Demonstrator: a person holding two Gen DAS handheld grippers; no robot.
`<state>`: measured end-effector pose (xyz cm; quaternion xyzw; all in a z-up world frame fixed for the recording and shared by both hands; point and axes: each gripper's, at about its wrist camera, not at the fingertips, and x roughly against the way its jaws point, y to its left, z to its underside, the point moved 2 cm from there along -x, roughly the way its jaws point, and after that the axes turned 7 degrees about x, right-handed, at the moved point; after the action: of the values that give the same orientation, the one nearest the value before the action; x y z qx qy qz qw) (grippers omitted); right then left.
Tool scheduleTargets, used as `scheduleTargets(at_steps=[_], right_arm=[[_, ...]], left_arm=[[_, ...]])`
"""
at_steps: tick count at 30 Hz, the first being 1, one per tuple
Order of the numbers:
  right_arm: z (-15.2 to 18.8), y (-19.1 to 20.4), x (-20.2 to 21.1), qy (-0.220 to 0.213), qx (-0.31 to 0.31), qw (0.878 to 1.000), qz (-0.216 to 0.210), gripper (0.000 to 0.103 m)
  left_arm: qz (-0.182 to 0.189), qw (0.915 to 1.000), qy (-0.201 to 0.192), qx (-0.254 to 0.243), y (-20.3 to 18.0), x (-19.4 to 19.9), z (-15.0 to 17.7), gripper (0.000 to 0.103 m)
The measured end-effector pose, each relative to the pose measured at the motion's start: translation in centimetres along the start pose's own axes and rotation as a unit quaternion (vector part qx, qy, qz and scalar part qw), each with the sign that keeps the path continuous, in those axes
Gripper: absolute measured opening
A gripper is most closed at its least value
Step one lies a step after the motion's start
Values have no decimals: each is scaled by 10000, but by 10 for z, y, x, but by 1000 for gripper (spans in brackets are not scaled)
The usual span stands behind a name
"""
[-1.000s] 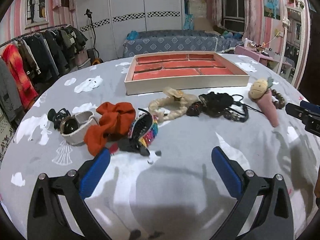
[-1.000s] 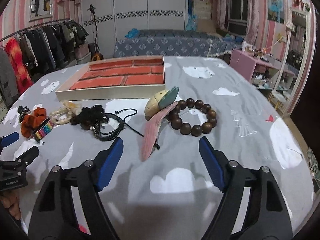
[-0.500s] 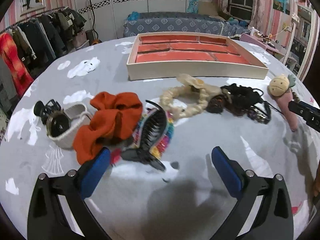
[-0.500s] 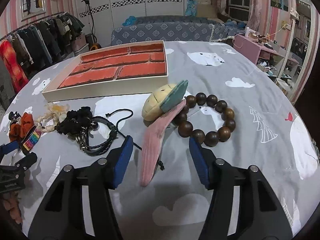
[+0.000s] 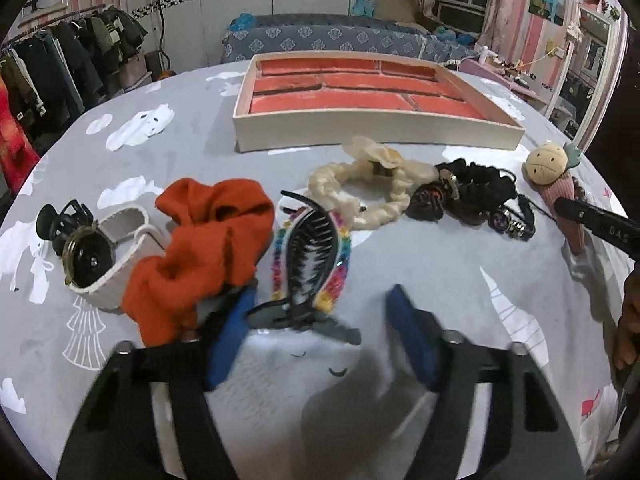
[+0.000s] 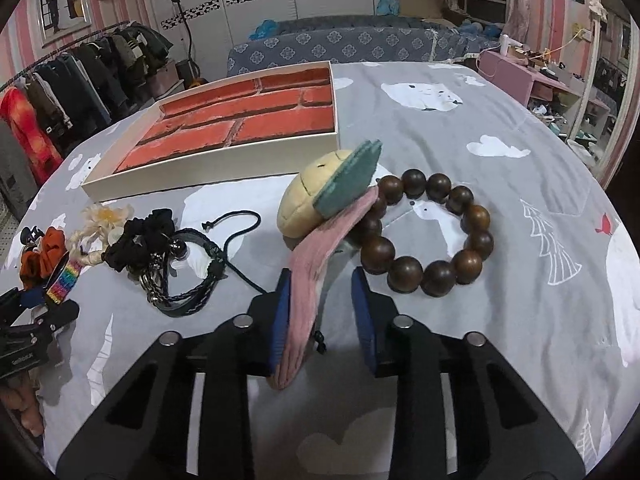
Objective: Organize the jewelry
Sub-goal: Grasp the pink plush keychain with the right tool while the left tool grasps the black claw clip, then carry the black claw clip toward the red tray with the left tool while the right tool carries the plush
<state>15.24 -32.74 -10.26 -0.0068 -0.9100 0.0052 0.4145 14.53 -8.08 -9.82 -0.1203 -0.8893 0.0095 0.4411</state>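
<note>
1. Far left of the left wrist view: the white watch band (image 5: 120,256) and orange scrunchie (image 5: 208,240) lie touching on the counter (image 5: 440,264). Both look untouched, probably queued for later sorting.
2. Lower centre, same view: your left tool (image 5: 320,320) is closing around the black claw clip (image 5: 308,256), which rests on the rainbow bracelet (image 5: 340,272). The left pad sits by the clip's handle end; the right pad is apart from it, so there is no grip yet. Half a second ago the jaws stood much wider.
3. Upper centre: the tray (image 5: 376,136) with its brick-pattern lining holds nothing; it is likely the destination.
4. Right wrist view, lower centre: your right tool (image 6: 320,312) is closing on the pink plush clip (image 6: 312,272). The left pad touches it and the right pad is short of it. A second ago the tool hung back from it, wide open.
5. Right of that: the wooden bead bracelet (image 6: 432,236) lies partly under the plush, so lift carefully.
</note>
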Motion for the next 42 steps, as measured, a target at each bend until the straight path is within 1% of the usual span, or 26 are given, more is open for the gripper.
scheduleTargets(at_steps=[1,2,5,7,8,9,10,15,16,20,27,34,39,42], right_arm=[[0,0,-1,11,10,10000,-9,26],[-1,1,-3,26,14,10000,-20,25],[-2,1,-5,41,1,10000,-38,24],[-3,1,-8,67,11,10000,-52,21],[-3,2,-8,73,31,9999,-62,17],[-3,4,-9,79,60,9999,-68,12],[-3,5,-9,86,110,9999,-90,10],[-2,7,-5,10,122,9998,-175,6],[-2,8,0,-93,129,9996,-249,6],[-2,9,23,-338,155,9990,-236,6],[0,12,72,-813,226,9964,-107,6],[10,13,107,-1055,217,9942,-35,6],[17,13,123,-1141,210,9932,-83,6],[21,17,134,-1265,231,9916,-109,6]], left_arm=[[22,10000,-13,23,1,0,0,52],[45,10000,-29,43,1,-1,-1,47],[111,9999,-59,114,3,0,-2,47],[109,9998,-103,131,3,1,-2,47],[98,9998,-112,116,2,1,-2,47],[93,9998,-143,120,1,2,-3,47],[97,9997,-173,137,1,3,-3,47],[112,9994,-313,90,-4,8,-4,47],[111,9992,-362,83,-5,11,-4,47],[182,9986,-493,61,-9,21,-4,47],[334,9961,-809,57,-16,46,-2,47],[399,9930,-1111,-8,-23,76,1,47],[338,9907,-1318,-59,-24,99,6,47],[302,9897,-1399,-64,-22,110,9,47]])
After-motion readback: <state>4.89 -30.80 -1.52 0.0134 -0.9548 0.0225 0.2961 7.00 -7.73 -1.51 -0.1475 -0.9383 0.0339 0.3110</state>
